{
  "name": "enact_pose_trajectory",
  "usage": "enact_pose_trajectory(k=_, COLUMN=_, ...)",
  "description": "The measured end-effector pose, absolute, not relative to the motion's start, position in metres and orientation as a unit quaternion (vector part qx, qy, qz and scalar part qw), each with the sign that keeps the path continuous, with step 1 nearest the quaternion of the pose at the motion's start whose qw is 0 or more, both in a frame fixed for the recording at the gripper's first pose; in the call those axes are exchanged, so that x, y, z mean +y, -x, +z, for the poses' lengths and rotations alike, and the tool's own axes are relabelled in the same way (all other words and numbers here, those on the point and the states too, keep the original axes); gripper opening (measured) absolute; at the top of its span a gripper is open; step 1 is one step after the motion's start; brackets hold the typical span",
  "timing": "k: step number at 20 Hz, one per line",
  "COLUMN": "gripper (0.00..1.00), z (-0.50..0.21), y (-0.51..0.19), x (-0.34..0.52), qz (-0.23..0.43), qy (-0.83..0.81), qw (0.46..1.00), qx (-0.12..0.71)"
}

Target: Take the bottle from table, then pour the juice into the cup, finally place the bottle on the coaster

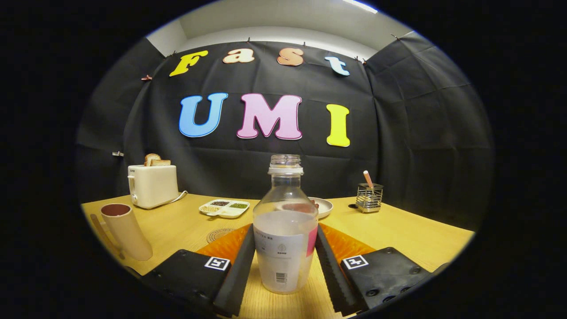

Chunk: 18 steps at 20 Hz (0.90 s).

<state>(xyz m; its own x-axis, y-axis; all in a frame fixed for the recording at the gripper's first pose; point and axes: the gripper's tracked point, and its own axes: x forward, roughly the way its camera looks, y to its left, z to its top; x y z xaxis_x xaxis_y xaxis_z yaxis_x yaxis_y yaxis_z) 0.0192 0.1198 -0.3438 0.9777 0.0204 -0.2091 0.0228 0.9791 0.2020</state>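
Claw (pixel 285 252) closes around the uncapped bottle (pixel 285 230), both fingers pressing its sides. Grasp step: next, lift and swing left toward the cup (pixel 125 230) to pour.

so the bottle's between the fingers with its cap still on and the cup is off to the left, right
Not quite: the gripper view shows the bottle has no cap; its mouth is open. The rest holds: it stands between the gripper fingers, and the cup is off to the left.

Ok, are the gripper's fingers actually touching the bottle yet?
Touching. In the gripper view both fingers meet the bottle at its sides with no gap visible; the bottle stands upright on the table.
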Motion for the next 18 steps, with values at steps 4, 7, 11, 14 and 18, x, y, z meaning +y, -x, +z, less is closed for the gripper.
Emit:
enact_pose_trajectory(k=4, gripper=0.73, z=-0.318, y=-0.022, x=0.125, qz=0.012, qy=-0.024, qw=0.995, qx=0.101)
enact_pose_trajectory(k=7, gripper=0.73, z=-0.283, y=-0.025, x=0.138, qz=0.038, qy=0.022, qw=0.995, qx=0.093)
enact_pose_trajectory(k=11, gripper=0.73, z=-0.241, y=-0.023, x=0.156, qz=0.068, qy=0.092, qw=0.989, qx=0.088)
enact_pose_trajectory(k=14, gripper=0.72, z=-0.216, y=-0.021, x=0.166, qz=0.071, qy=0.162, qw=0.981, qx=0.076)
enact_pose_trajectory(k=18, gripper=0.71, z=-0.211, y=-0.015, x=0.194, qz=0.089, qy=0.259, qw=0.958, qx=0.084)
